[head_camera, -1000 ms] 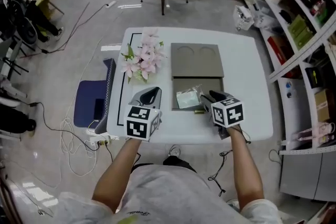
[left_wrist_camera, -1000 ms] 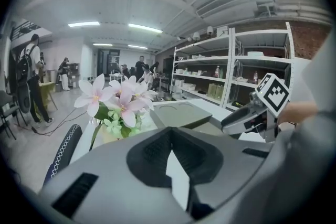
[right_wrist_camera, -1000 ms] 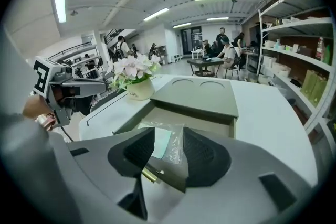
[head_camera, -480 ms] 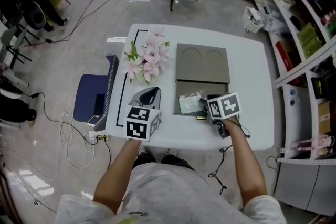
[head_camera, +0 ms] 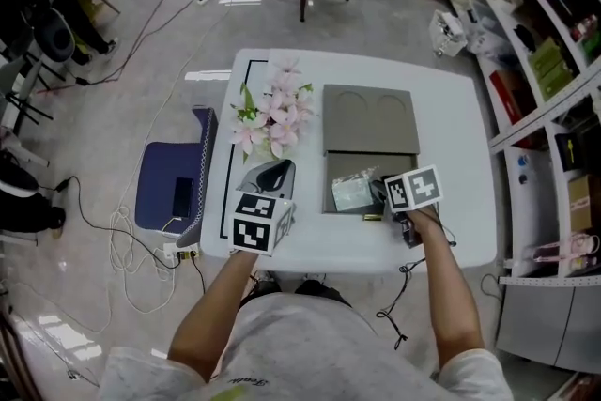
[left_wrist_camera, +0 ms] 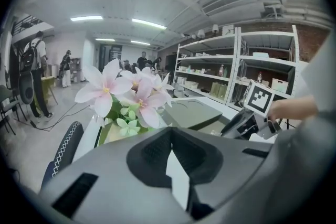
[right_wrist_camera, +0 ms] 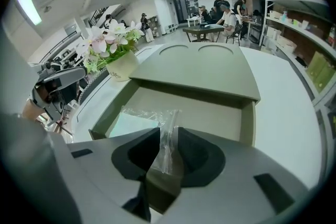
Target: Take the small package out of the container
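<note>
The small package, a clear plastic bag with a pale green sheet inside, lies in the open olive-grey container; its lid is folded back. My right gripper reaches in over the near wall. In the right gripper view its jaws are closing, and an upright flap of the package is pinched between them. My left gripper rests shut and empty on the table left of the container, pointing at the flowers.
A pot of pink flowers stands on the white table just left of the lid. A blue chair sits against the table's left side. Shelving lines the right of the room.
My right gripper has moved left and down into the container, up to the package. My left gripper has stayed put.
</note>
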Available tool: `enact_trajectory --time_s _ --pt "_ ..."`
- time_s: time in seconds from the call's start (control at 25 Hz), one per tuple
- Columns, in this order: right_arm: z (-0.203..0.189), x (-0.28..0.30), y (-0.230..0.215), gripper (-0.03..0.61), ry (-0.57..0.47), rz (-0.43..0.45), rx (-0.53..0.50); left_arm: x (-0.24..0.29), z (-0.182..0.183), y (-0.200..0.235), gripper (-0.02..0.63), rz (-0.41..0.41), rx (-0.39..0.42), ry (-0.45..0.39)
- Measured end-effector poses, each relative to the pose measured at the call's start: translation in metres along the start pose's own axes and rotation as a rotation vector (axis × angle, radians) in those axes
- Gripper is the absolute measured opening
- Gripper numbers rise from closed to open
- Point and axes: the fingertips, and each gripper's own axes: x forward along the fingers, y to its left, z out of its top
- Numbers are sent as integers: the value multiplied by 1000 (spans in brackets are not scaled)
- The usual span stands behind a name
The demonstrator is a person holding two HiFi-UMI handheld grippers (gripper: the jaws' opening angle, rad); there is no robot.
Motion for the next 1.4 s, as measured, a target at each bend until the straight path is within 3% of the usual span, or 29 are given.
enact_trajectory --time_s 0.48,0.68,1.08,1.4 --pt "-2 1 -4 14 32 -62 -39 -8 -3 14 3 -14 -2 10" --pt "2 -3 0 9 1 -46 -16 -11 -4 18 3 -14 0 5" --pt "15 -40 20 8 -141 -30 44 -16 13 16 3 -53 30 -26" --pt "30 -85 37 8 -297 -78 40 -22 26 9 3 -86 61 -47"
